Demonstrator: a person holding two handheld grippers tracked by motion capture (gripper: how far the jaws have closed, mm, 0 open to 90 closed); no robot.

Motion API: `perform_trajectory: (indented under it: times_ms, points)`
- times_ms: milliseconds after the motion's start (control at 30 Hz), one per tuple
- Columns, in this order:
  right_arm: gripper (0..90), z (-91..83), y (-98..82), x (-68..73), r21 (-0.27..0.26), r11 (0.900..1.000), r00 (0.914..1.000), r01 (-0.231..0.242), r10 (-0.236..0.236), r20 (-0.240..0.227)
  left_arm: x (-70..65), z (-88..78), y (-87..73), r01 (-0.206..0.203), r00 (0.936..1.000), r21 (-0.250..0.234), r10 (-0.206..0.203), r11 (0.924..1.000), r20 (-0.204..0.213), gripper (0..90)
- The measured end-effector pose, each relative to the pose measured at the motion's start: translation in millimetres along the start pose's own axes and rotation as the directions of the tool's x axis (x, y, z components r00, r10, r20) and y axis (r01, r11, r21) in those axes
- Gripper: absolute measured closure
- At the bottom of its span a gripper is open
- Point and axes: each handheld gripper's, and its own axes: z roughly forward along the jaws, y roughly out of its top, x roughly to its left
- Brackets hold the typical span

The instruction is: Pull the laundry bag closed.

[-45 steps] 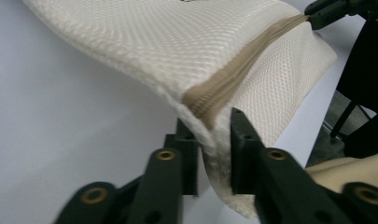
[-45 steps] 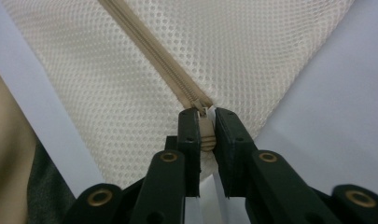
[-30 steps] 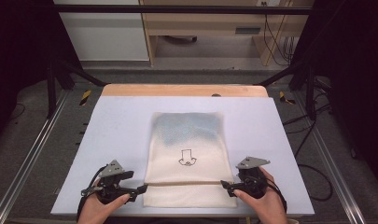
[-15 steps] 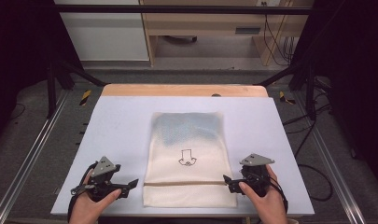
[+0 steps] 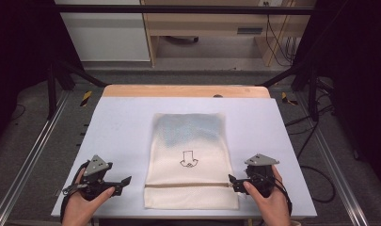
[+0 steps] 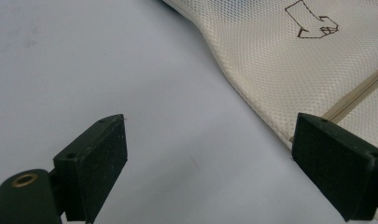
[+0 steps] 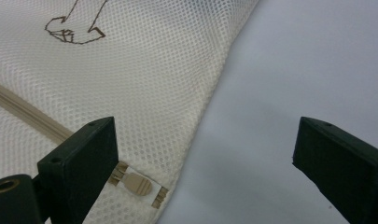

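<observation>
Left gripper (image 5: pixel 123 181) backs off lower left from mesh bag (image 5: pixel 190 162); both sets of fingers just opened, nothing held. Right gripper (image 5: pixel 231 181) beside zipper pull (image 7: pixel 136 184); bag looks released.

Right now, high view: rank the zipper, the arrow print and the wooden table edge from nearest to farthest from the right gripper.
Measured from the right gripper:
1. Zipper: its end lies right beside the jaws, near the bag's bottom.
2. Arrow print: mid-bag, up and left.
3. Wooden table edge: along the far side of the table.

Cream mesh zip bag (image 5: pixel 190 162), flat on table
</observation>
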Motion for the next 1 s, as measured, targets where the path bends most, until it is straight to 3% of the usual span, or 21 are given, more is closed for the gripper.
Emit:
perform_trajectory:
  times_ms: [500,733,1000]
  points:
    - [6.2,-1.4,-2.5,-18.1,-0.018,0.996,0.9931,-0.087,0.088,0.077,29.8,-9.2,-4.8,0.057,0.9969,-0.026,-0.058,0.9981,-0.054,8.2]
    - [6.0,1.8,-3.7,-31.4,-0.005,0.99,0.9836,-0.143,0.142,0.11,41.4,-10.5,-6.9,0.065,0.9945,-0.028,-0.067,0.9975,-0.08,6.6]
    - [6.6,15.4,7.7,-50.8,0.01,0.982,0.9695,-0.188,0.184,0.162,62.2,6.3,-5.1,0.078,0.9914,-0.021,-0.08,0.9967,-0.103,6.0]
